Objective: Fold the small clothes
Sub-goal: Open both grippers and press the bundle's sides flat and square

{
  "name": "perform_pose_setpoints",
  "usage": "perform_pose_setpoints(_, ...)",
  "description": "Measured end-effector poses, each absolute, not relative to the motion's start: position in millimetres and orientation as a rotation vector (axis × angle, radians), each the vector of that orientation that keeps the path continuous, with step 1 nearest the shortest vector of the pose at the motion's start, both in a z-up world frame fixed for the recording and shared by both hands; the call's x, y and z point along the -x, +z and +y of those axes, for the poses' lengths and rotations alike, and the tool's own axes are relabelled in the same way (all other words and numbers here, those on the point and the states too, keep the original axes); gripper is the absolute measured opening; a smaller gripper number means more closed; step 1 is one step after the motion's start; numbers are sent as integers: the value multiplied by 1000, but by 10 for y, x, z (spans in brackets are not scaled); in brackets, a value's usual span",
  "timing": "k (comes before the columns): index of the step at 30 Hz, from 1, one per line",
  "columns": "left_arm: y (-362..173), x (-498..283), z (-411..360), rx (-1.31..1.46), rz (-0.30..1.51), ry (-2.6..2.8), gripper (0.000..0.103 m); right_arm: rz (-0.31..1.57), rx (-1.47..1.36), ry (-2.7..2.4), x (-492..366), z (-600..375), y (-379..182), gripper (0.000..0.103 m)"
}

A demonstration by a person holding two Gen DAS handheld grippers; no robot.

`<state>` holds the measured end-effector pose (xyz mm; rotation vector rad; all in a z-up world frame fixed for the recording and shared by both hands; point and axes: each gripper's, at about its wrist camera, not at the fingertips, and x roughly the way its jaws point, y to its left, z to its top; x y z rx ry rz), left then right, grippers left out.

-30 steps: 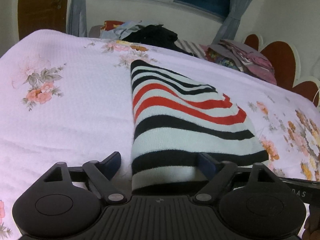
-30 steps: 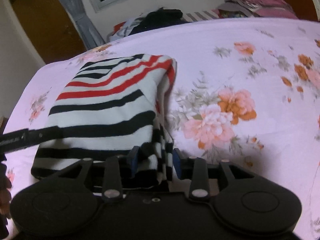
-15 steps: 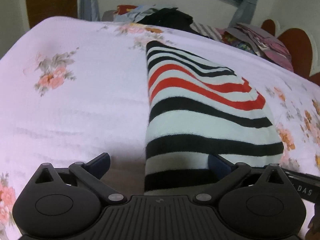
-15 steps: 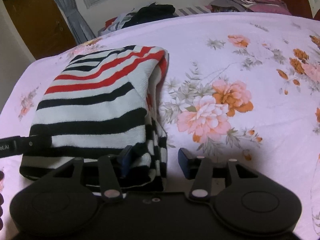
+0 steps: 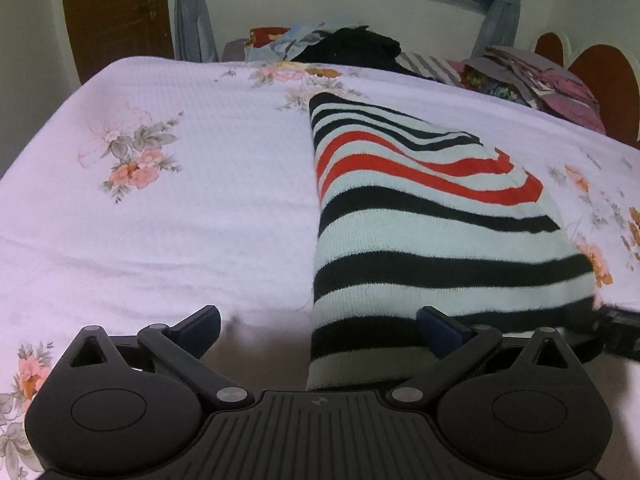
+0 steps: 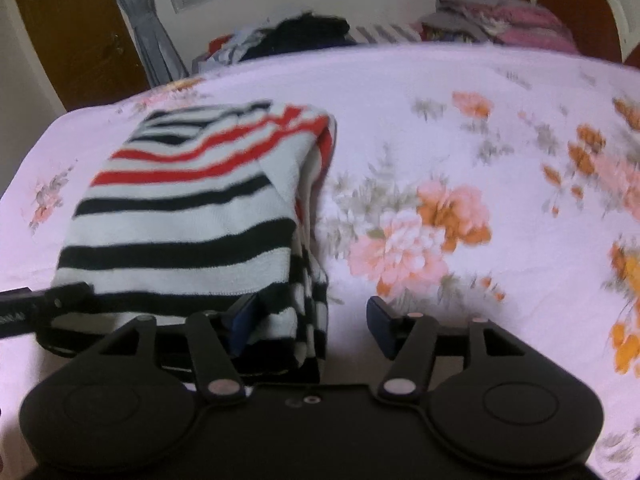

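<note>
A folded knit sweater (image 5: 420,232) with black, white and red stripes lies flat on the flowered pink bedsheet (image 5: 180,232). My left gripper (image 5: 320,328) is wide open over its near left corner. One fingertip (image 5: 440,326) rests above the cloth and the other stands clear over the sheet. In the right wrist view the sweater (image 6: 180,220) lies to the left. My right gripper (image 6: 312,320) straddles its near right corner and its jaws are opening. The left pad (image 6: 244,316) lies against the cloth and the right pad stands off it over the sheet.
A heap of loose clothes (image 5: 348,46) lies along the bed's far edge, with more folded fabric (image 5: 540,80) by the red headboard (image 5: 600,76). A brown door (image 5: 116,12) and curtains stand behind. Bare sheet (image 6: 460,140) stretches right of the sweater.
The right jaws have spread apart and let go of the sweater's near right corner. The left jaws have widened a little. The sweater has stayed flat in place.
</note>
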<state>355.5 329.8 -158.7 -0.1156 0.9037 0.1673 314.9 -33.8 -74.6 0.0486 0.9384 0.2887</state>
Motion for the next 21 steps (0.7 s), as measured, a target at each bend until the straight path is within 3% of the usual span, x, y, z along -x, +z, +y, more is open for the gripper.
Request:
perform_pose_setpoints(6,-1564,-3523,3310,124,922,167,103,837,-29,280,-3133,-293,-556,62)
perform_pose_setpoints(12,-1513,-3484,3243,73,922,177,103,927,46,244,-3262,-220,-824,63)
perform_pose_setpoints(21,-1423,-3393,3157,41,928,162,103,952,77,260,-3245,-192,-877,73)
